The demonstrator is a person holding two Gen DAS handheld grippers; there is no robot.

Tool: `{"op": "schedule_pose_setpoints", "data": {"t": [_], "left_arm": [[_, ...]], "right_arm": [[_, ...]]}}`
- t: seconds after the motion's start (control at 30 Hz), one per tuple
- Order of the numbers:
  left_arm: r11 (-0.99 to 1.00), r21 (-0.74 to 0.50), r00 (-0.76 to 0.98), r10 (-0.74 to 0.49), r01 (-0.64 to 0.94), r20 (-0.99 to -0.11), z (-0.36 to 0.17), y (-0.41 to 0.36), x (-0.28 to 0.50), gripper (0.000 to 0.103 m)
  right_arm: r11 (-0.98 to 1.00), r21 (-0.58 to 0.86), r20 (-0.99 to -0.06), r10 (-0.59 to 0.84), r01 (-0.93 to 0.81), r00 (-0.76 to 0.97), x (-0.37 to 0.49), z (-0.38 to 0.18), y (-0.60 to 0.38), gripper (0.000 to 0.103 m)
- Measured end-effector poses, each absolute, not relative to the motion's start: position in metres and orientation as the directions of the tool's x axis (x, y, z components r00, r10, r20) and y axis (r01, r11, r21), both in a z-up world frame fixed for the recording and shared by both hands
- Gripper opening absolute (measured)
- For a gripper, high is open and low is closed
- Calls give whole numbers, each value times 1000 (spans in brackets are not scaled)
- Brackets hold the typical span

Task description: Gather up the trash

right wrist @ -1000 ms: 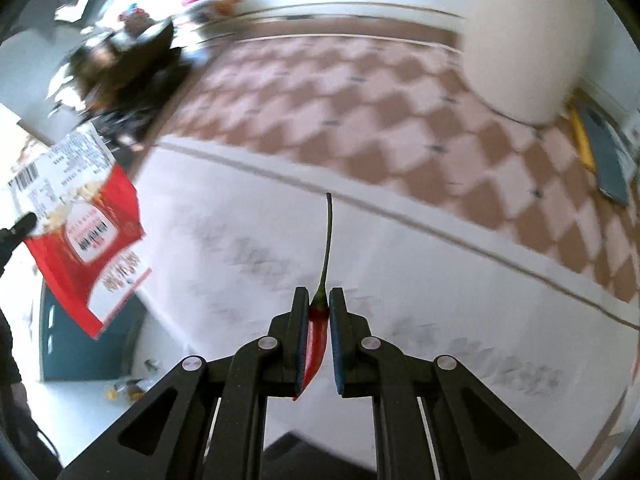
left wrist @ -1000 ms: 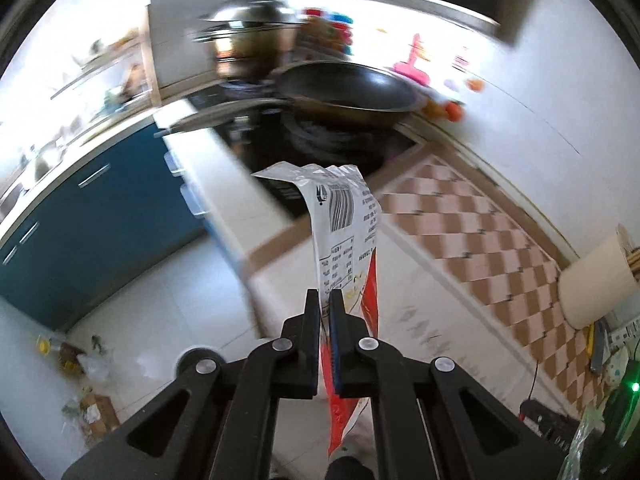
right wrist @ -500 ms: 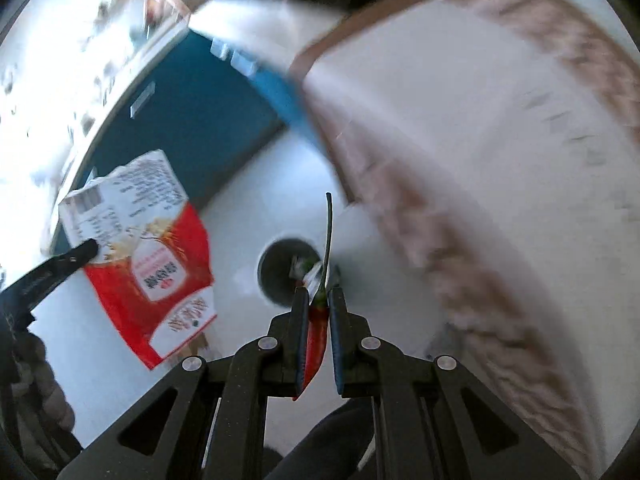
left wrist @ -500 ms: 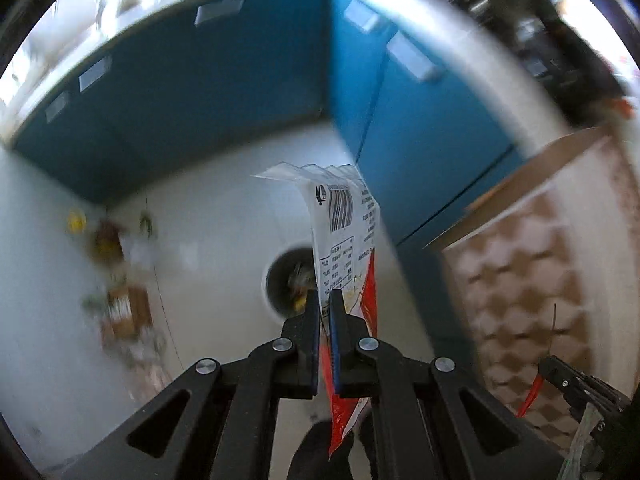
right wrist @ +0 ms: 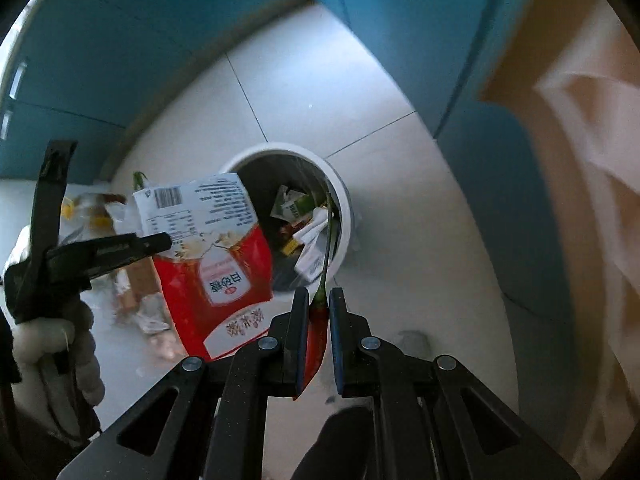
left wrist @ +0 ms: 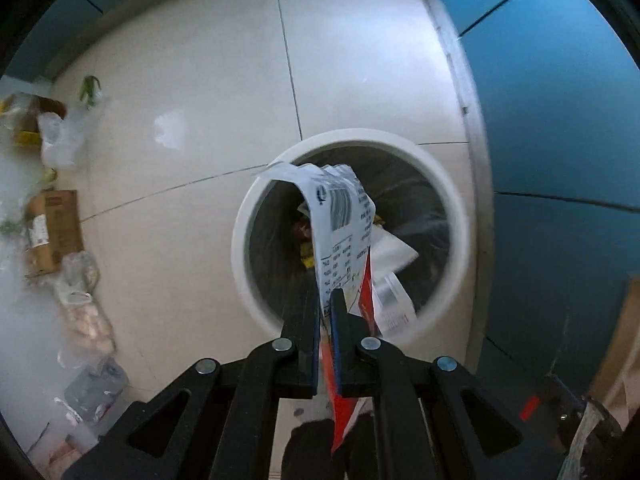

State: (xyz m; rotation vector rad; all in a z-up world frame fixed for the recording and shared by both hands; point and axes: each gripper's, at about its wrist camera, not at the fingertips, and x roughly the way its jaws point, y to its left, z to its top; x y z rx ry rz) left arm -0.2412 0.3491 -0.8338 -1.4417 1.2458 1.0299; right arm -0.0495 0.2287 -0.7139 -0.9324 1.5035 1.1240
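The left gripper (left wrist: 326,300) is closed down to a thin slit on an empty red-and-white snack packet (left wrist: 344,220), pinching it flat near one long edge, so that the printed white half curls forward above the open mouth of the white trash bin (left wrist: 452,204) while the red half hangs behind the fingers. From the right wrist view the same packet (right wrist: 212,256) hangs beside the bin (right wrist: 344,216), over its near rim rather than squarely over the middle. The right gripper (right wrist: 319,300) is likewise clamped almost shut, on a red chili pepper (right wrist: 318,332); its thin green stem sticks out ahead of the fingertips toward the bin, and the red body sits between the pads. The bin stands on the pale tiled floor (left wrist: 200,100) next to blue cabinets (left wrist: 560,120) and already holds paper and wrapper scraps. The packet looks very light, thin and floppy, probably slick film: it bends under its own weight and is likely to flutter or drift sideways when released, so a hold near an edge, as now, seems right, with the release best made low and centred over the opening. The pepper appears small, light, smooth and rather soft; it is best held on the fleshy body, since the stem looks too thin to hold, and hard squeezing could split it. Other litter (left wrist: 56,232) lies on the floor well apart from the bin.
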Motion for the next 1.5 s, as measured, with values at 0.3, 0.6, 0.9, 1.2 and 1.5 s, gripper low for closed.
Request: {"op": "schedule_pose_setpoints", "data": {"t": [0.3,0.6,0.9,1.2,1.5], "left_arm": [[-37,-102,107,-191,-994,-976,-855,345,-263,70],[-76,-3,7,-48,-997,-999,-780,325,-288,103],[-125,35,-44,70,-992,-997,-639,269,-289,103],[-151,-5,-25,197,-989,-980,-469,198,-279,103],[-99,-68,29,351,-993,-936,-321,124,-269,103]], "right_arm": [[261,281,-950,-65,-924,-307,-61,-827,283,11],[237,270,-947,-108,-933,-301,-68,-818,303,36],[87,140,-988,-50,-986,-145,-86,-692,280,93],[-57,45,-992,114,-997,-52,-98,-484,218,103],[-67,55,-961,269,-996,-71,-95,-284,138,103]]}}
